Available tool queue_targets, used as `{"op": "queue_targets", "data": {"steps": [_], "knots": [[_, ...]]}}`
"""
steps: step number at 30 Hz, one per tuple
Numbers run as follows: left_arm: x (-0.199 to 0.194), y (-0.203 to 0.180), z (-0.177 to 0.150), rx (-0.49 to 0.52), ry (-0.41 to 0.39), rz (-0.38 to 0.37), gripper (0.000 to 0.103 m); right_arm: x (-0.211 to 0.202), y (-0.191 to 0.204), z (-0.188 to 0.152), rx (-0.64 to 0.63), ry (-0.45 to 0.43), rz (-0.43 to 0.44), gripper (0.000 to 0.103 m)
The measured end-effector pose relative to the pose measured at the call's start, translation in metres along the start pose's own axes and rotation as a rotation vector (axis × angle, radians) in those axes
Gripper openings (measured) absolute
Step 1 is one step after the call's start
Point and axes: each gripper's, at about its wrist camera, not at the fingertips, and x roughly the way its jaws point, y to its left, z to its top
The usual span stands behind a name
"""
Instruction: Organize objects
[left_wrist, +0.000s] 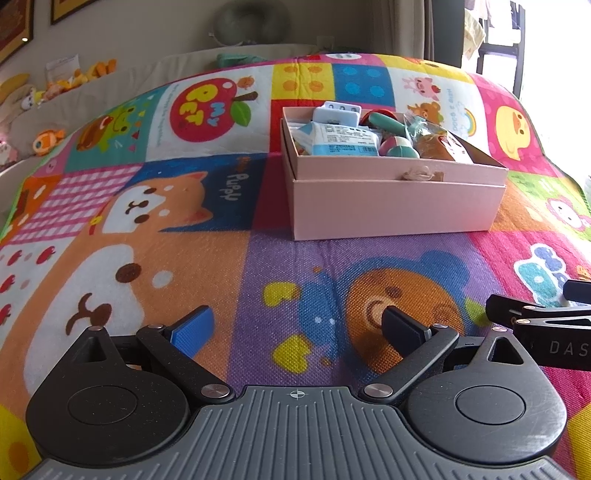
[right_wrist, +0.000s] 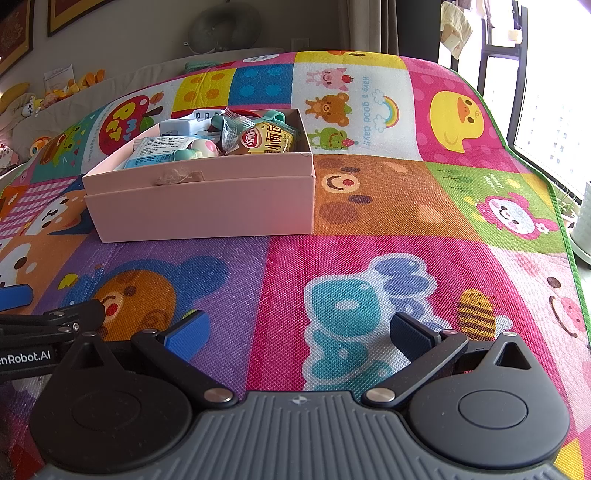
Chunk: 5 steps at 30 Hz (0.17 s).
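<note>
1. Far left, a row of plush toys (left_wrist: 55, 86) sits along the beige edge beyond the cartoon play mat (left_wrist: 147, 236).
2. Left gripper (left_wrist: 299, 325) hovers low over the mat's purple bear panel, jaws spread wide, nothing between them; one blue pad (left_wrist: 194, 328) faces in.
3. Ahead of it, the pink box (left_wrist: 399, 205) rests on the mat, lid off, well apart from both grippers.
4. Inside, left to right: a white plastic case (left_wrist: 336, 112), a blue-and-white packet (left_wrist: 340, 142), a teal-and-pink toy (left_wrist: 399, 146), a brown snack bag (right_wrist: 266, 142) at the right end.
5. Right gripper (right_wrist: 299, 330) hangs over the pink lettered panel, fingers parted and empty, just beside the left one.
</note>
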Motion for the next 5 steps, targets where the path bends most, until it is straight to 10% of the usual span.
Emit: {"op": "queue_targets", "data": {"steps": [5], "knots": [[-0.0007,-0.0001,-0.0003,-0.005,-0.005,-0.006,0.100,-0.0001,0.0000,-0.0001,0.000,0.000,0.000,0.103]]}}
